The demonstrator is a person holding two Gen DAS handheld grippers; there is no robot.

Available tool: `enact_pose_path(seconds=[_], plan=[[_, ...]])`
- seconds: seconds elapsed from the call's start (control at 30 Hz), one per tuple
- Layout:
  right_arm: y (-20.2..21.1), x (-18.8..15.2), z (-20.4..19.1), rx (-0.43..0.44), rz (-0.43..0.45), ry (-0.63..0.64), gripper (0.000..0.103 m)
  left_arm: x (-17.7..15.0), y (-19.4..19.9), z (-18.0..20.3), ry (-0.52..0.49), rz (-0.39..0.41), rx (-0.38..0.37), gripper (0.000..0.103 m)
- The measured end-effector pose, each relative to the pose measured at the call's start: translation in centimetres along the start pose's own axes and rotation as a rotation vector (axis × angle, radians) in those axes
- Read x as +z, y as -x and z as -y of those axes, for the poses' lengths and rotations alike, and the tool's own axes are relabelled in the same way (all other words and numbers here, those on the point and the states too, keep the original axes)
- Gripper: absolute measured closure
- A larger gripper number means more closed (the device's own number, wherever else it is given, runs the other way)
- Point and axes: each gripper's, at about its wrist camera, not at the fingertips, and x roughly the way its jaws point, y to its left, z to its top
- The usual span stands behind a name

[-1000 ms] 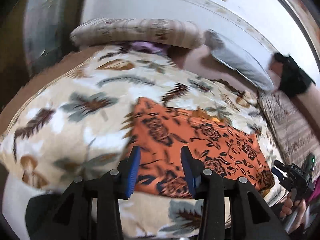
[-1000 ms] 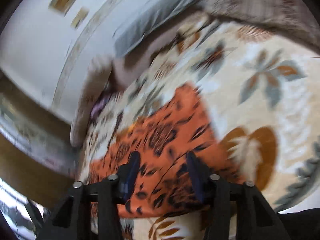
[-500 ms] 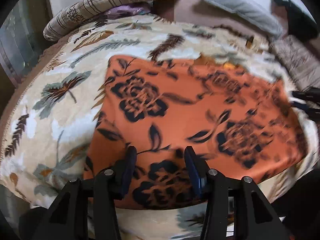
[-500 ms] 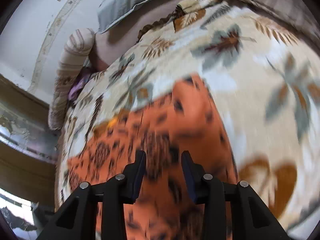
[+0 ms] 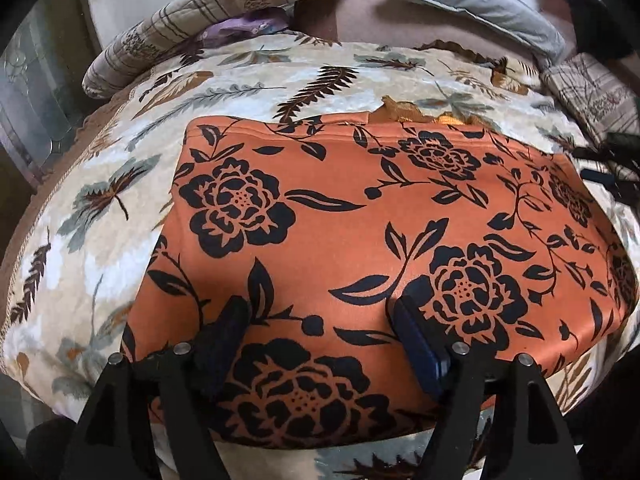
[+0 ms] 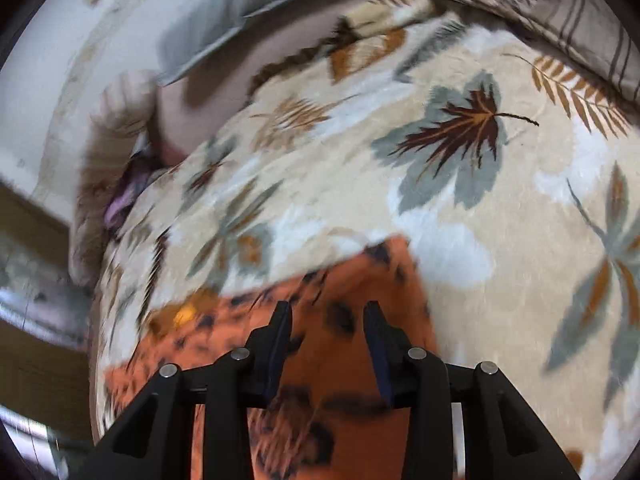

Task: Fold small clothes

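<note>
An orange cloth with black flowers [image 5: 360, 240] lies flat on a leaf-print blanket [image 5: 100, 200] on a bed. My left gripper [image 5: 320, 316] is open and hovers low over the cloth's near edge, holding nothing. My right gripper [image 6: 326, 320] is open over the cloth's right part [image 6: 340, 360], near its far right corner; that view is blurred. The right gripper also shows at the right edge of the left wrist view [image 5: 612, 172].
A striped bolster [image 5: 200, 20] and a grey pillow [image 5: 480, 0] lie at the head of the bed. A purple item [image 5: 240, 26] sits by the bolster. A patterned cushion [image 5: 592, 92] lies at the right. A dark frame [image 5: 24, 120] stands at the left.
Both grippers have dropped closer to the orange cloth. The left one has moved forward over its near edge and opened wider. The right one has moved toward the cloth's right corner.
</note>
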Motion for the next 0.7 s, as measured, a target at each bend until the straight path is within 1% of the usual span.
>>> enact_pose_path(seconds=[0.07,0.2,0.3,0.37,0.4,0.47,0.5,0.53,0.63,0.7], plan=[[1.6,-2.1,-0.9,0.025,0.005,0.050,0.061,-0.1,0.1,-0.1,0.006,0.007,-0.001,0.027],[4.0,-7.6,-2.6,0.013,-0.011,0.166,0.062,-0.3,0.2,0.1,-0.001,0.017,0.011,0.027],[5.1,-11.0,-3.0,0.025,-0.036,0.196,0.062,-0.3,0.2,0.1,0.000,0.018,0.013,0.027],[4.3,-12.6,-2.5,-0.002,-0.088,0.190,0.060,-0.4,0.2,0.1,0.003,0.020,0.013,0.026],[3.7,-13.0,-2.3,-0.019,-0.106,0.189,0.060,-0.5,0.2,0.1,0.002,0.022,0.014,0.026],[3.6,-13.2,-2.6,-0.033,-0.093,0.213,0.059,-0.5,0.2,0.0,0.002,0.027,0.015,0.026],[3.6,-13.1,-2.8,-0.033,-0.095,0.222,0.057,-0.5,0.3,0.0,0.002,0.029,0.014,0.026],[3.5,-13.0,-2.7,-0.026,-0.092,0.217,0.056,-0.6,0.3,0.0,0.003,0.031,0.012,0.026],[3.6,-12.8,-2.6,-0.013,-0.089,0.198,0.056,-0.6,0.3,-0.1,0.003,0.033,0.009,0.026],[4.0,-12.4,-2.6,0.012,-0.072,0.182,0.056,-0.6,0.3,-0.1,0.003,0.033,0.010,0.026]])
